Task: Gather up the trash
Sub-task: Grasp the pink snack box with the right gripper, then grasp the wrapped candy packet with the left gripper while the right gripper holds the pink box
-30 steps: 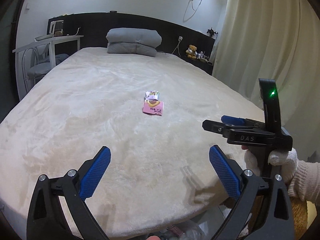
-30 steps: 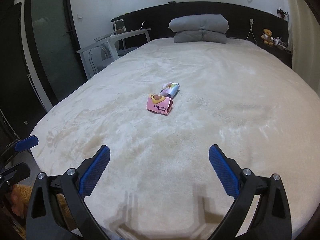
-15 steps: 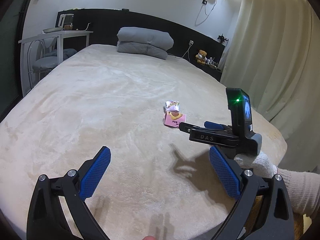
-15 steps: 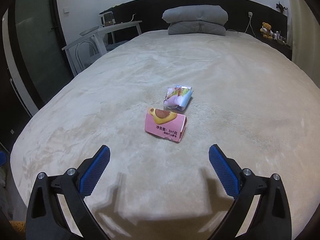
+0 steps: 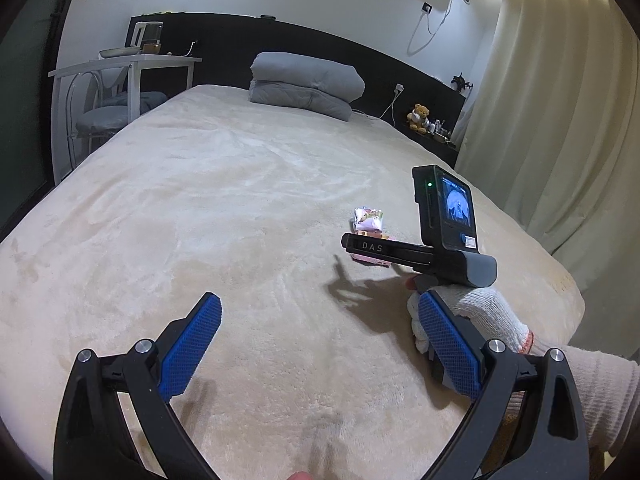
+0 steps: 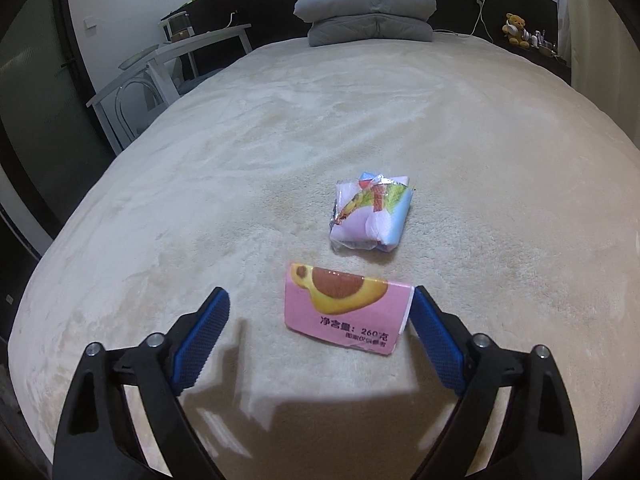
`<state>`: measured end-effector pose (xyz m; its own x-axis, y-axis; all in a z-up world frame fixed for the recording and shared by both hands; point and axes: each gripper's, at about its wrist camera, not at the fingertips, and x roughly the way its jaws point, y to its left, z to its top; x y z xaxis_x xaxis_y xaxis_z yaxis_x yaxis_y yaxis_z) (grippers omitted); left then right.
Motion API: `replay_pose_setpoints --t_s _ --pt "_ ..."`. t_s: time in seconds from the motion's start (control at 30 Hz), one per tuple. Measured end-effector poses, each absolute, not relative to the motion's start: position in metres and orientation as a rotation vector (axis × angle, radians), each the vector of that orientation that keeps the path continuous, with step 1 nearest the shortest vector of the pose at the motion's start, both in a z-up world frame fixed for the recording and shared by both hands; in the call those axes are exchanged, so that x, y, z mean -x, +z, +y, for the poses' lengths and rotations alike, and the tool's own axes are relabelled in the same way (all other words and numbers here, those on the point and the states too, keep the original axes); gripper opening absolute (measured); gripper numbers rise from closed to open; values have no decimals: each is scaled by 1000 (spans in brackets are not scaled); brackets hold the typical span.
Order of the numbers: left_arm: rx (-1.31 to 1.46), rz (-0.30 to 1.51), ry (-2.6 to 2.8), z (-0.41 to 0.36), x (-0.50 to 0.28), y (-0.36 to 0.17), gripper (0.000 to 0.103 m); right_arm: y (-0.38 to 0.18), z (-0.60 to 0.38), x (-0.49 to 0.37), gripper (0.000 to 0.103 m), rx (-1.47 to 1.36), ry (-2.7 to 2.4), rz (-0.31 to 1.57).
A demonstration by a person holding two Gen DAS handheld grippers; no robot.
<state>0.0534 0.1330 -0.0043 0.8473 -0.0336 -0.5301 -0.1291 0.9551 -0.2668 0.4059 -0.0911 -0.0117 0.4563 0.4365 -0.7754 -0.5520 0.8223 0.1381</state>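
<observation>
pink snack wrapper (image 6: 347, 309) sits between right claw (image 6: 320, 334) pads, closing, not yet gripped; crumpled wrapper (image 6: 370, 211) untouched; left claw (image 5: 318, 350) open, empty; nothing collected.

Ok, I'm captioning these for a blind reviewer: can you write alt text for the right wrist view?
The right gripper, jaws just closing but not yet gripping, straddles a pink snack wrapper lying flat on a cream bedspread. A second, crumpled pastel wrapper lies just beyond it, apart from it. Folded grey bedding sits at the dark headboard.
</observation>
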Motion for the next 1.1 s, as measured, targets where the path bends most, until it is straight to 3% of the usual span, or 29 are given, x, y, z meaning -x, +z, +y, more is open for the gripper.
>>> replay_pose_setpoints --t_s 0.1,0.67,1.1 --pt "303 568 57 133 -54 -6 96 -17 -90 -412 61 154 580 929" --pt "317 582 84 131 -71 -12 96 21 -132 -391 61 127 674 866" --pt "311 616 103 122 -132 -27 96 57 -206 -379 61 103 677 816"
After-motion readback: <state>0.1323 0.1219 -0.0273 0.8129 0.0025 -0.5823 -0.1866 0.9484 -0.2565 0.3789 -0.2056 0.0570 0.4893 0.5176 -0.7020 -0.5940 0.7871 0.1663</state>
